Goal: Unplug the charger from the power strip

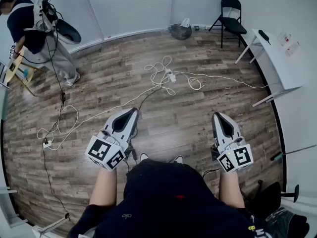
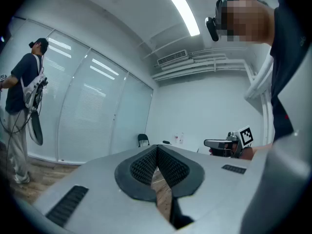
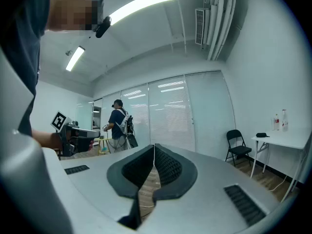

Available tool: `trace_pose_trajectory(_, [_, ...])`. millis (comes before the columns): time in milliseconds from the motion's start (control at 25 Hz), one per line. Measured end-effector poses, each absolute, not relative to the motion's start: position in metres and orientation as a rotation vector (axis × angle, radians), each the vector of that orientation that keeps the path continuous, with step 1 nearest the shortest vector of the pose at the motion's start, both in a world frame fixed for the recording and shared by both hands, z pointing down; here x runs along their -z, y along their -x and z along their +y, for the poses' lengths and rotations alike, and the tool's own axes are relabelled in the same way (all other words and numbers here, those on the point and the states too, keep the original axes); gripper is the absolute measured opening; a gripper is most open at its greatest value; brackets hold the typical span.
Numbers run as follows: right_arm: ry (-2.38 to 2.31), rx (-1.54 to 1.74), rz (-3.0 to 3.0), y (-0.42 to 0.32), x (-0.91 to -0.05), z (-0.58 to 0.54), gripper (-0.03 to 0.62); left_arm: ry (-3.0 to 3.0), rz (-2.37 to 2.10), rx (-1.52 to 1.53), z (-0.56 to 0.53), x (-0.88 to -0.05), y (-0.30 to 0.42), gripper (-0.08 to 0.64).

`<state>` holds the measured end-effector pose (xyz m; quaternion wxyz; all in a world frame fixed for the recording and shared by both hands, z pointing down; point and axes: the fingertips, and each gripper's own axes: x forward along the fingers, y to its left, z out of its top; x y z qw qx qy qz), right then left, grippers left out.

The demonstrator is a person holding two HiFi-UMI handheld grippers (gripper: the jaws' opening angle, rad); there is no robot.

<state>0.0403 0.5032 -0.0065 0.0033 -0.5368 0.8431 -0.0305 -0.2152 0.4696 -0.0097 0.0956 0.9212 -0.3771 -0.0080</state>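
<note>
A white power strip (image 1: 171, 76) lies on the wooden floor in the middle of the room, among loops of white cable (image 1: 159, 67). It is too small in the head view to make out the charger on it. I hold both grippers level at waist height, well short of the strip. The left gripper (image 1: 132, 111) (image 2: 157, 148) has its jaws together with nothing between them. The right gripper (image 1: 216, 115) (image 3: 154, 146) is shut too and holds nothing. Each gripper view shows the other gripper off to the side, but not the strip.
Another person (image 1: 34, 29) stands at the far left by the blinds. A black folding chair (image 1: 232, 14) and a white table (image 1: 277, 58) are at the far right. A dark bag (image 1: 181, 31) sits by the back wall. More cable (image 1: 59, 128) trails across the floor on the left.
</note>
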Motion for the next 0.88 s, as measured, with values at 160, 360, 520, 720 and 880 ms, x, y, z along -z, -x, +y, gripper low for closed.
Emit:
trace_pose_trajectory(160, [1.674, 0.100, 2.660, -0.036, 0.003, 0.504, 0.025, -2.731, -1.113, 0.025, 0.471, 0.006, 0.216, 0.020])
trace_pose_trajectory(360, [1.670, 0.102, 2.671, -0.029, 0.002, 0.503, 0.025, -2.727, -1.107, 0.025, 0.471, 0.004, 0.221, 0.020])
trace_pose_trajectory(520, [1.636, 0.151, 2.629, -0.024, 0.005, 0.499, 0.026, -2.732, -1.095, 0.014, 0.468, 0.003, 0.224, 0.020])
trace_pose_trajectory(720, [1.691, 0.229, 2.600, -0.007, -0.010, 0.490, 0.026, -2.752, -1.084, -0.034, 0.466, -0.007, 0.245, 0.020])
trace_pose_trajectory(880, [1.709, 0.276, 2.581, 0.021, -0.020, 0.485, 0.026, -2.728, -1.059, -0.045, 0.460, -0.022, 0.276, 0.020])
